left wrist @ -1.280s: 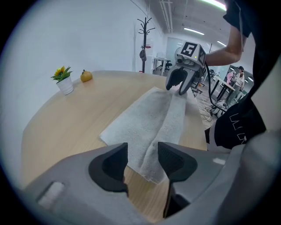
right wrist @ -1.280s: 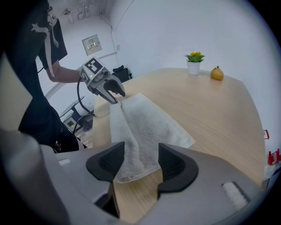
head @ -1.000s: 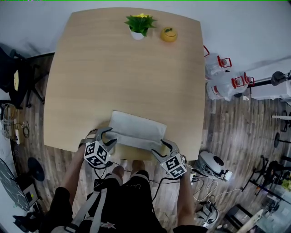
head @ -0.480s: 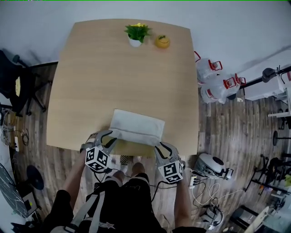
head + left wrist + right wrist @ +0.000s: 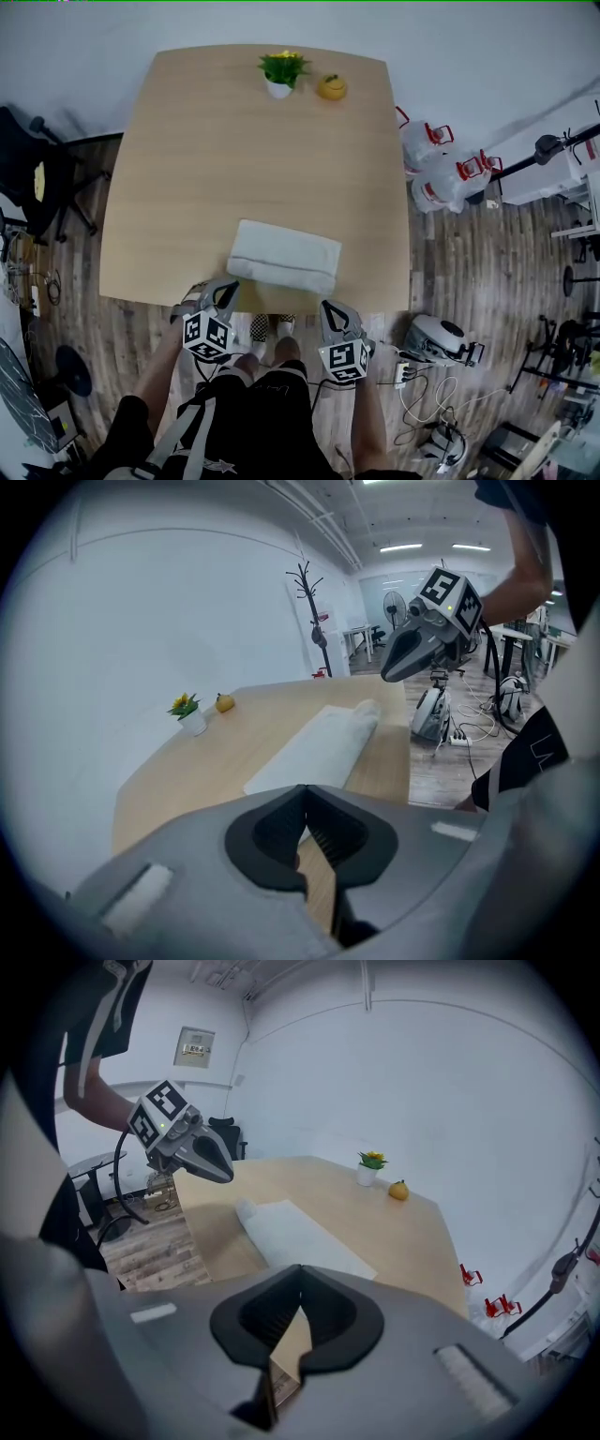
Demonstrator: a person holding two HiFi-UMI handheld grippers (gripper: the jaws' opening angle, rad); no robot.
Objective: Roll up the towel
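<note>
A pale, off-white cloth towel (image 5: 284,256) lies on the light wooden table (image 5: 234,141), close to the table's near edge and a little right of its middle. Its near long side is wound into a thick roll, and the rest lies flat toward the far edge.

The left gripper (image 5: 229,287) hangs over the near edge of the table, just beside the towel's near left corner. Its jaws have just been closing and now stand pressed together with nothing between them; its own view shows only bare table edge through the gap below the pads. The right gripper (image 5: 330,307) is at the near right corner of the towel, just off the table edge. It too has just been closing and is now pressed together and empty. Neither gripper touches the towel.

At the far edge of the table stands a small white pot (image 5: 278,89) holding a green leafy plant with yellow flowers (image 5: 282,66). Just beside the pot sits a round yellow fruit-shaped ornament (image 5: 330,88).

On the wood-plank floor to the right of the table stand two white plastic jugs with red handles (image 5: 436,173) — what is in them cannot be seen.
</note>
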